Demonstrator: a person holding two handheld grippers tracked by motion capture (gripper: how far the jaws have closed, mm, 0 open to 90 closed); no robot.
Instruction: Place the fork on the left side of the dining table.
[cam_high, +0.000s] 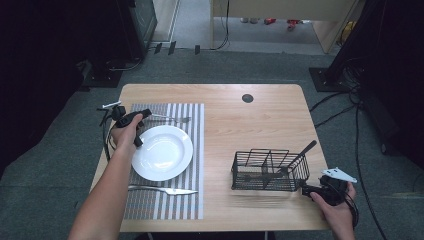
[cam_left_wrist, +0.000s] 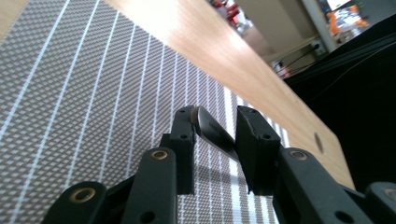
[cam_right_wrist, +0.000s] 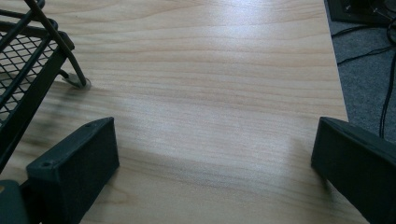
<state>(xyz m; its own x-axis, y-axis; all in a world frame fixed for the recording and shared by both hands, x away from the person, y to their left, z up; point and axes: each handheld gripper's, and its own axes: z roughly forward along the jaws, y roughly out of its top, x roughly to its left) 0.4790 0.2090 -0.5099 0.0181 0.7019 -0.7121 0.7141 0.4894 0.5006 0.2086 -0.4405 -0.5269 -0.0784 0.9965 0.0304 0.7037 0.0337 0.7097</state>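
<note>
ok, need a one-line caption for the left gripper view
Left claw closing around a metal utensil handle over the striped placemat, wooden table beyond.

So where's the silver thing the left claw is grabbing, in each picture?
High view: silver utensil lies on the striped placemat beyond the plate, by the left claw.
Left gripper view: its handle sits between the jaws, centre.
Right gripper view: bare table beside the basket.
Shared landmark: the wooden table.
</note>
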